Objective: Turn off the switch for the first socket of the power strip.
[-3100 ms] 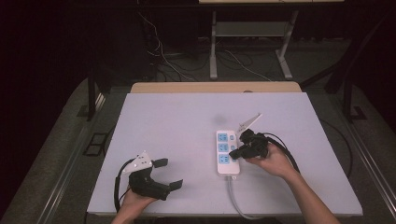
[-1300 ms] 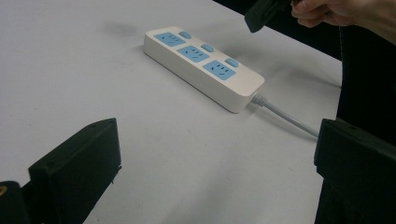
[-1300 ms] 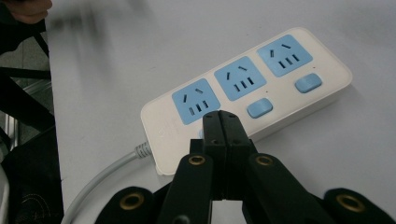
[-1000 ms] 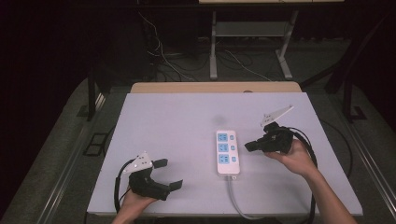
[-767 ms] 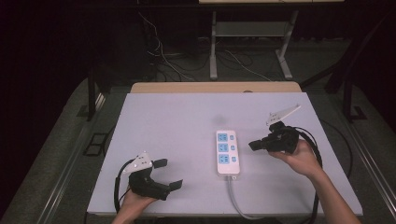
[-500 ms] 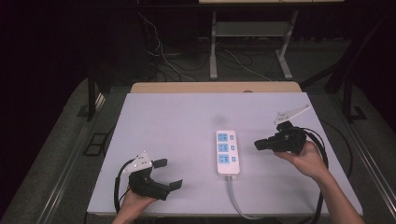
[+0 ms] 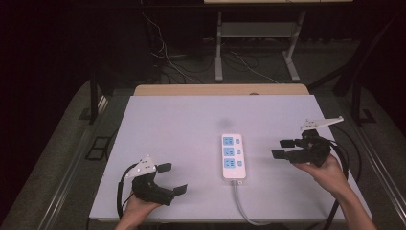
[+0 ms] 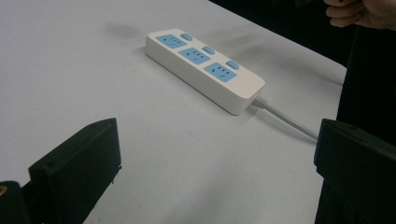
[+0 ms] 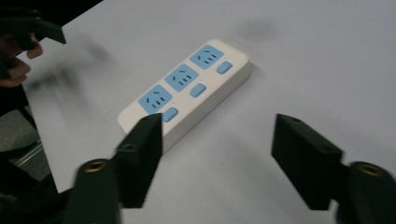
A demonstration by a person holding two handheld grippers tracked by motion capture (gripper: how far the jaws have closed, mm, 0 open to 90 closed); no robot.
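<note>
Power strip point(image 7: 233, 156) lies mid-table point(image 7: 182, 124), untouched. Right gripper point(image 7: 286, 149) hovers just right of it, jaws spread, empty. Left gripper point(image 7: 172, 178) rests near-left, jaws spread. Judged: between steps; any next grasp needs re-approach.

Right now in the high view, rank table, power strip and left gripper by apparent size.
1. Table, by far.
2. Left gripper and power strip look about alike; the gripper sits nearer the camera, so I won't rank them.

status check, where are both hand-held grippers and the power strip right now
Left hand-held gripper open, low at table's near left. Right hand-held gripper open, empty, right of power strip. Strip flat mid-table, untouched, cord trailing off near edge. Nothing in the way.
</note>
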